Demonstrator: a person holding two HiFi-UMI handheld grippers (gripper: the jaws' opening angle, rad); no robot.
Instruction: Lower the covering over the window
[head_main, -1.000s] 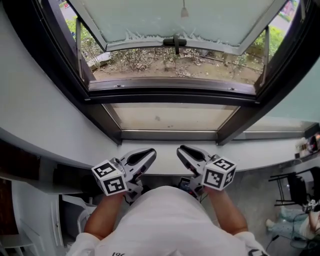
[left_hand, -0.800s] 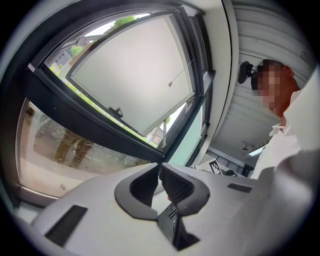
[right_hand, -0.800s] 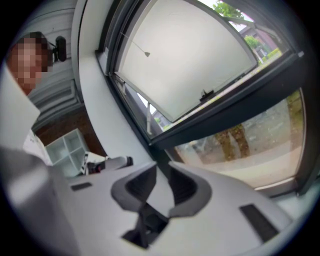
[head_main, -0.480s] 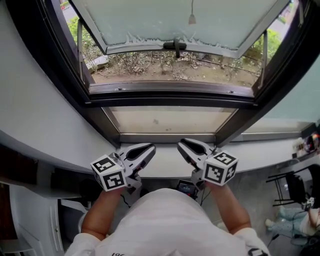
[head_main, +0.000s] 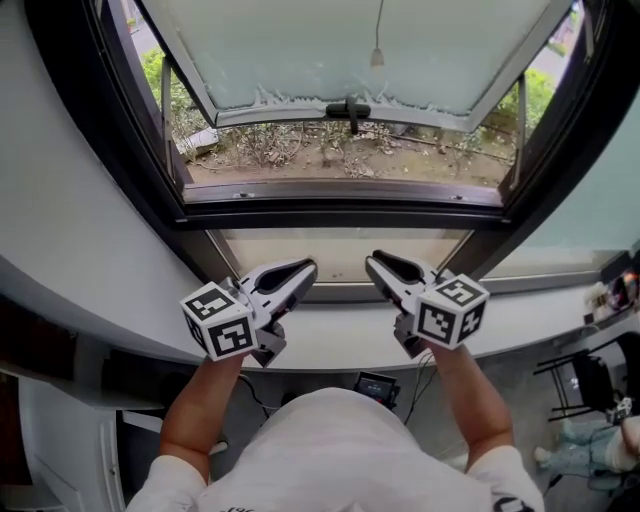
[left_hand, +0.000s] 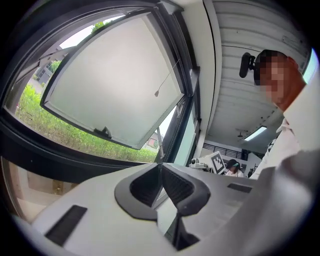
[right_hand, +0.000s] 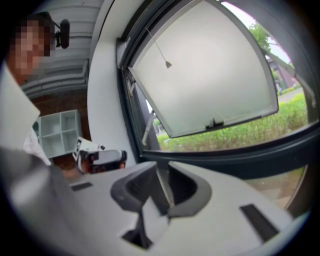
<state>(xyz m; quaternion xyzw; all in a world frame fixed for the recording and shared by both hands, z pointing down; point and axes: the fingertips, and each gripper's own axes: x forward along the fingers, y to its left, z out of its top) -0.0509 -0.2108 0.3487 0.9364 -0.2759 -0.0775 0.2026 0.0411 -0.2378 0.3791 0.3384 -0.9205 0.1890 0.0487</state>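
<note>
A thin pull cord with a small bell-shaped end (head_main: 377, 58) hangs in front of the open window; the covering itself is out of sight above. The cord end also shows in the left gripper view (left_hand: 156, 93) and the right gripper view (right_hand: 168, 64). My left gripper (head_main: 308, 266) and right gripper (head_main: 372, 260) are held side by side over the white sill (head_main: 330, 335), pointing at the window, well below the cord. Both have their jaws together with nothing between them, as the left gripper (left_hand: 161, 166) and right gripper (right_hand: 161, 172) show in their own views.
The frosted sash (head_main: 300, 50) is pushed outward, its black handle (head_main: 348, 108) at the lower edge, with ground and plants beyond. A dark frame (head_main: 340, 215) surrounds it. White walls flank both sides. A small device (head_main: 375, 385) lies under the sill; a chair (head_main: 590, 375) stands at the right.
Both grippers have risen and moved forward from below the sill edge to over the sill, closer to the window. Each has rolled slightly. The jaws look unchanged.
</note>
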